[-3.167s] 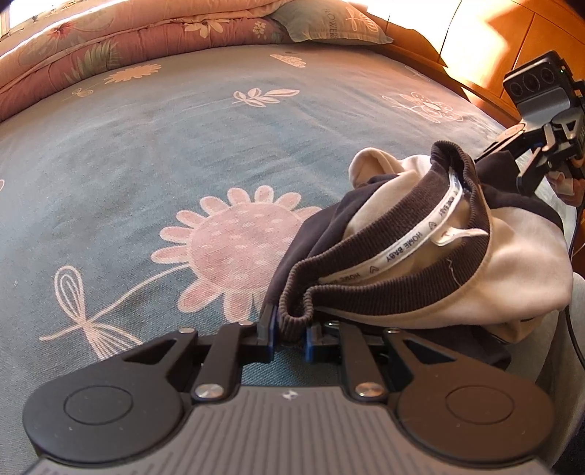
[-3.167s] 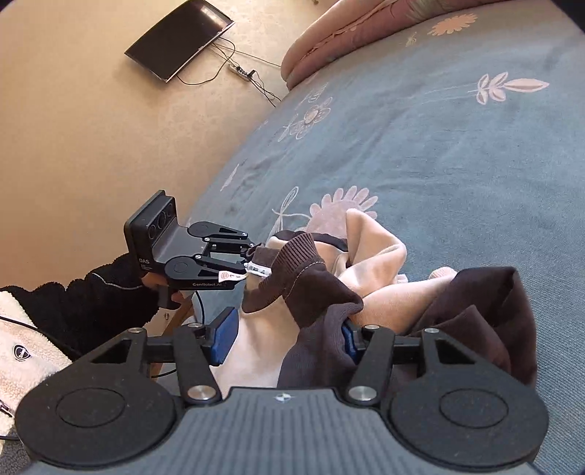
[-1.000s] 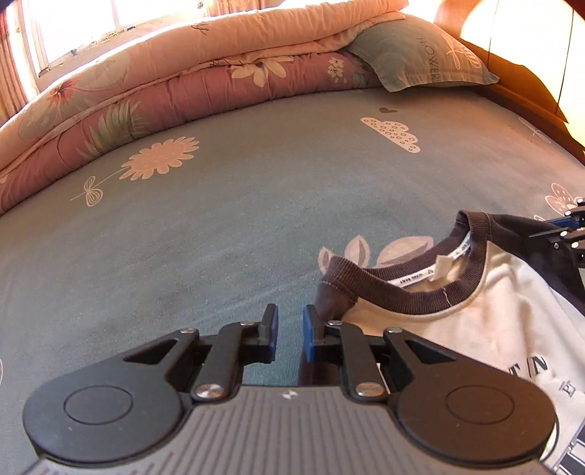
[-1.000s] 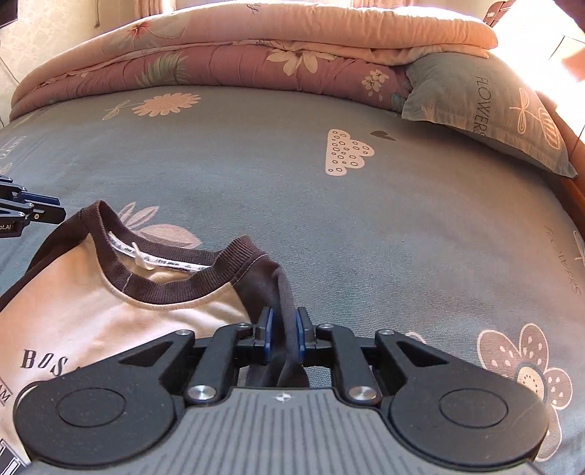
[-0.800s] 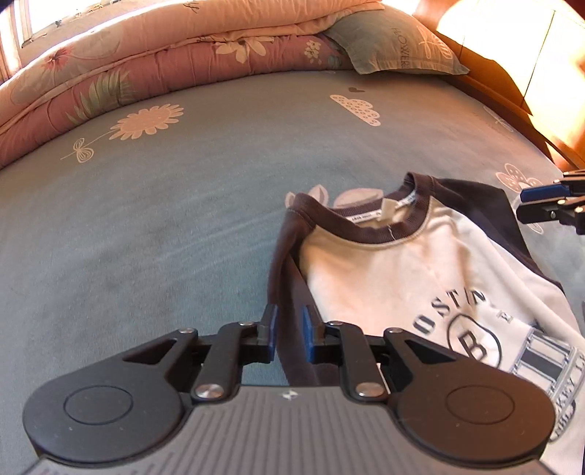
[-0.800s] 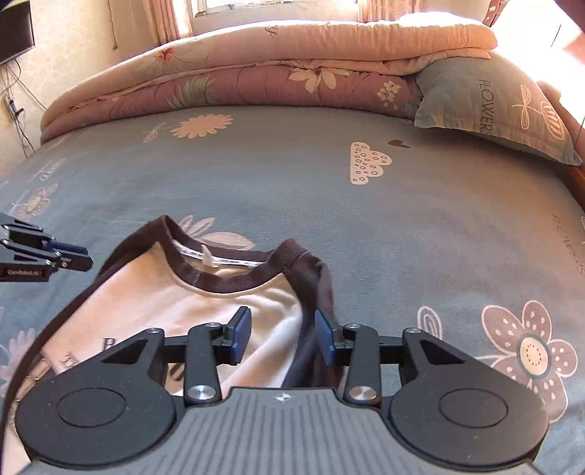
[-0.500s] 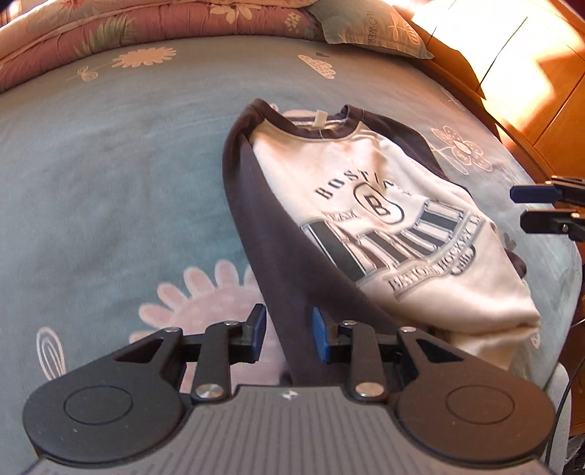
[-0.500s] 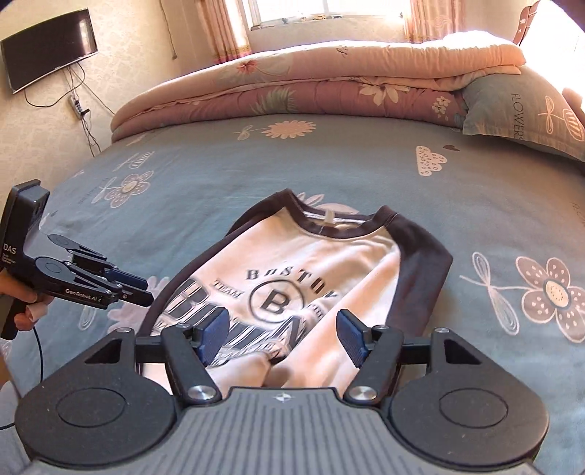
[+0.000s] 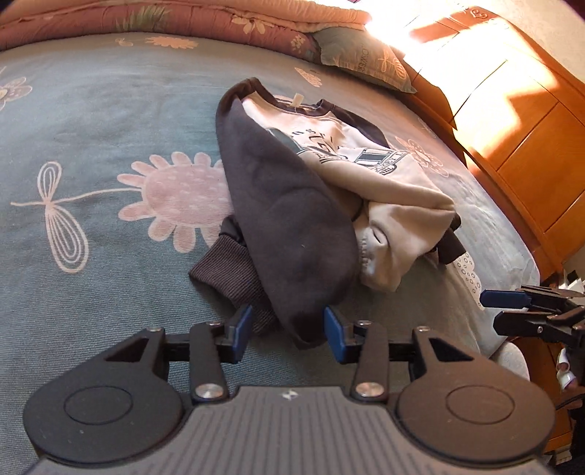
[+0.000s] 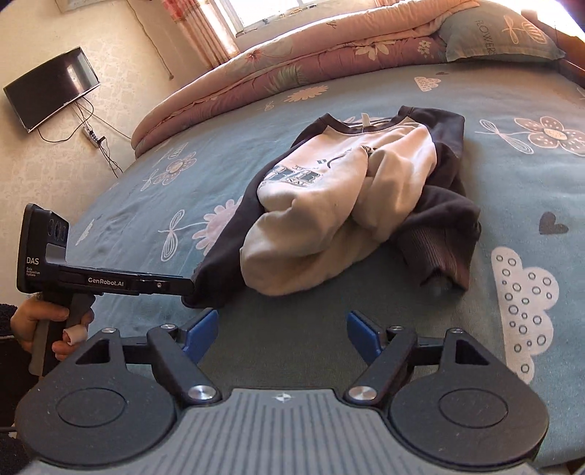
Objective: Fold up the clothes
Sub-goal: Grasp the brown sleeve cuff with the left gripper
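The left gripper [image 9: 289, 327] hung low over the near edge of the bed, its blue pads [image 9: 241, 327] spread apart, with the dark sleeve [image 9: 292, 234] of the sweatshirt [image 9: 351, 171] reaching down into the gap between them; the pads did not press the cloth. Just left of that sleeve lay its ribbed cuff [image 9: 226, 272], flat on the bed sheet [image 9: 91, 120]. The right gripper [image 10: 283, 330] also stood wide apart, holding nothing, over bare sheet just short of the garment. The sweatshirt [image 10: 347, 197] lay bunched in the middle of the bed, its cream front rumpled into folds, its collar turned toward the far side and a second dark cuff [image 10: 438, 263] lying off to the right. In the right wrist view the left gripper [image 10: 188, 288] reached in from the left, its tip at the dark hem. Beyond the garment a folded quilt [image 10: 329, 54] ran along the far edge, with a pillow [image 10: 493, 33] at its right end. A television [image 10: 51, 87] hung on the far left wall.
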The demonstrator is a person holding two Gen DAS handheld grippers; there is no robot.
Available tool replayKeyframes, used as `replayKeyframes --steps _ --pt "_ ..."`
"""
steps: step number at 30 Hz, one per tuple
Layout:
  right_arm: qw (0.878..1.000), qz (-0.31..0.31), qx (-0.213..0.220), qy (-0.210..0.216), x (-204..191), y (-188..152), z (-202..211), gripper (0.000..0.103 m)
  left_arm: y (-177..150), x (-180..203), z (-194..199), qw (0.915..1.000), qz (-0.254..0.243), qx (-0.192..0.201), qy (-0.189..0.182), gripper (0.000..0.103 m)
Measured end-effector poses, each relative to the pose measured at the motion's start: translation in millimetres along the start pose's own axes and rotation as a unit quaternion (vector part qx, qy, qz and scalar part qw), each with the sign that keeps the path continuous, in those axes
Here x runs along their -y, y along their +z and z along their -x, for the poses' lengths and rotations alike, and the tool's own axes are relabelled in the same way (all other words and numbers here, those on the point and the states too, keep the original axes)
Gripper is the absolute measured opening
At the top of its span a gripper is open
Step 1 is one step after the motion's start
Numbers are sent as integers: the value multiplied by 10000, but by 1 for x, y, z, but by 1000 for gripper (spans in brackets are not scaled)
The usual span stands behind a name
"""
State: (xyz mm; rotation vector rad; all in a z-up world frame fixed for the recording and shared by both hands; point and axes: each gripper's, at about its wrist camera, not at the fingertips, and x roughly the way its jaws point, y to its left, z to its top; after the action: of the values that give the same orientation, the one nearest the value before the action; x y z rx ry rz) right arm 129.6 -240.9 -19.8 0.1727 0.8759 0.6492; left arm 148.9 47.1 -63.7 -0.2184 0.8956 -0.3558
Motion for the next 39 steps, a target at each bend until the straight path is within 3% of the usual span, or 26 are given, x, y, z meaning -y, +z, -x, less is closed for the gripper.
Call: replayKeyframes --steps 4,9,12,17,23,25,27,35,39 --pt "9994 -292 -163 -31 10 -22 -5 85 -9 14 -4 9995 -208 207 77 39" --pt "9980 -518 -352 58 18 -40 -18 85 -13 11 -17 9998 80 172 -47 39" --pt "9976 -551 -386 145 19 -42 -24 85 -13 1 -22 9985 430 227 -241 39" --pt "9970 -619 -386 259 25 -37 -37 85 1 -4 -26 9957 565 576 -458 39" --pt "9941 -920 -140 565 37 -33 -49 91 2 -13 -55 9917 856 651 -700 37" --pt "9923 -1022 -15 703 42 -35 -50 94 0 -13 -56 9916 875 697 -651 33" --pt "9901 -1096 118 864 46 -40 -50 97 1 -16 -53 9913 933 707 -600 19" --pt "9868 -1159 313 1083 55 -47 -49 97 15 -28 -19 9914 954 868 -199 15" --pt "9894 -1019 297 990 52 -46 -48 97 33 -47 6 9910 826 1025 244 15"
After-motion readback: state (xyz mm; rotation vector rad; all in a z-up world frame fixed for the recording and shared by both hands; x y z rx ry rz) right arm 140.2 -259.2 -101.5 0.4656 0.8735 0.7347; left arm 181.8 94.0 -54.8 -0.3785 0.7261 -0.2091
